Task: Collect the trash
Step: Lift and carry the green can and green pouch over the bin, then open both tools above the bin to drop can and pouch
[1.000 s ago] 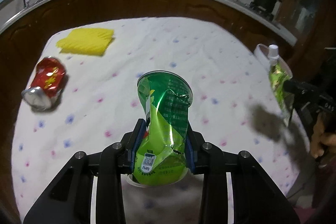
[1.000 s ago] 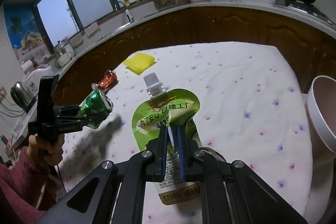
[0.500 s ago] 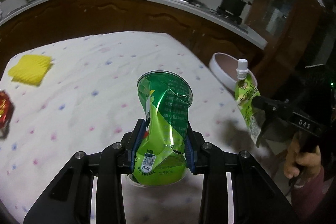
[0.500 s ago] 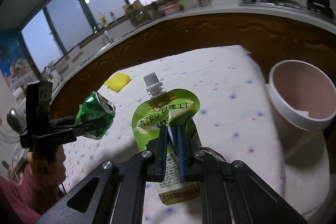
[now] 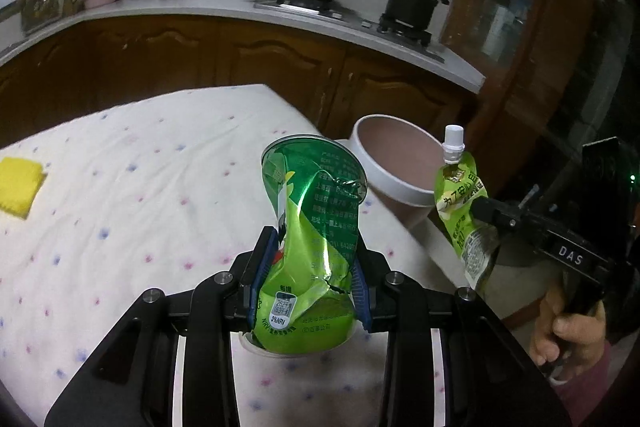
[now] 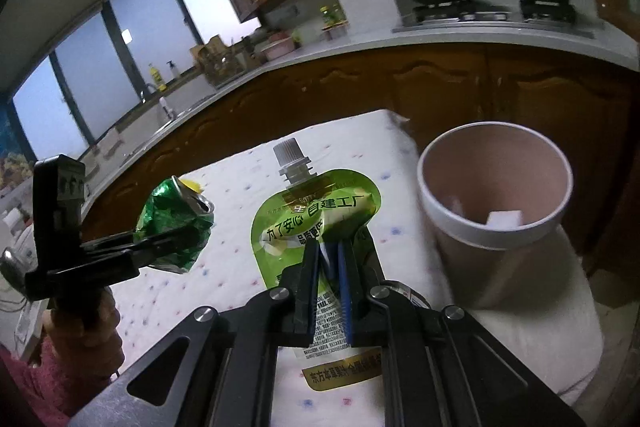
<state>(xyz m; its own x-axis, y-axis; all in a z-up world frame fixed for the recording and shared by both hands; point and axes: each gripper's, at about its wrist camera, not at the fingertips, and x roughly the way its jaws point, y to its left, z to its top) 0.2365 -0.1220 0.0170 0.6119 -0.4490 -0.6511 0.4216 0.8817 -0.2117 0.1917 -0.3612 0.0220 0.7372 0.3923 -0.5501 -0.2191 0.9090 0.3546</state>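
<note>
1. Left tool (image 5: 306, 269) clenched on a squashed green can (image 5: 310, 227), blue pads squeezing its crushed middle, can standing up out of the jaws.
2. Right tool (image 6: 329, 267) clenched tight on a flat green juice pouch (image 6: 316, 211), gripped low and in the middle, white cap pointing up.
3. Both held up in the air above the spotted white cloth (image 5: 140, 187) on the counter, touching nothing below.
4. Pink trash bin (image 6: 494, 203) with a white rim just past the corner of the cloth, open at the top, near the pouch and a bit farther from the can. Small white scraps already lying inside.
5. Yellow sponge (image 5: 18, 187) far off on the cloth, well apart from both tools.
6. Likely next: over the bin, then let go.
7. Could go wrong: letting go too early, so the can lands on the cloth or the floor and rolls away.
8. Could go wrong: floppy pouch catching on the rim and hanging there, if dropped from the side and not from right above.
9. Could go wrong: both tools reaching the bin together and bumping, knocking one thing loose.
10. Could go wrong: hitting the light bin and tipping it over.
</note>
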